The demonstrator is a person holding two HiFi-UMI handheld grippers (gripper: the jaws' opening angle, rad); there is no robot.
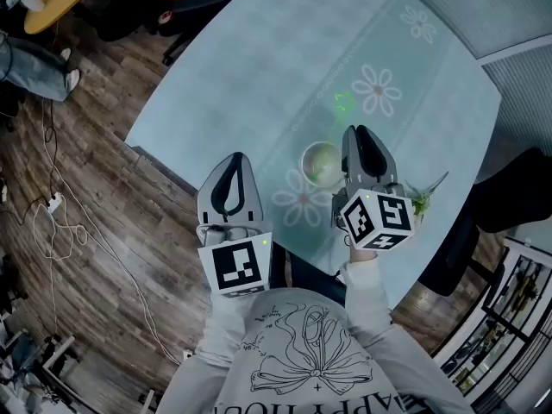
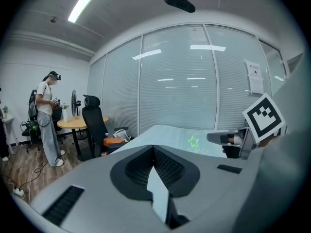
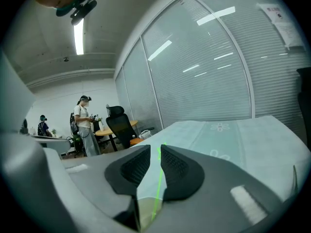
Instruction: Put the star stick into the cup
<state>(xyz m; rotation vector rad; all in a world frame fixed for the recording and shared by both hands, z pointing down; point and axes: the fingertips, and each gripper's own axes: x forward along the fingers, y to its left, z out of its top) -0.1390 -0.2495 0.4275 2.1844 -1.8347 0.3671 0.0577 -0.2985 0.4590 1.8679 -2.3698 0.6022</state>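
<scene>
Grey left gripper (image 1: 234, 164) and right gripper (image 1: 359, 136), black-padded, marker cubes (image 1: 237, 267); pale, perhaps white, printed top (image 1: 302, 356).

cup (image 1: 321, 164) close beside right gripper (image 1: 360, 134), open tabletop (image 1: 259, 84) all around

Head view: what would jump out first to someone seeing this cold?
The glowing green star stick stands out first, held in the right gripper just beyond the cup on the flowered table. Next comes the left gripper, jaws shut and empty, at the table's near edge.
</scene>
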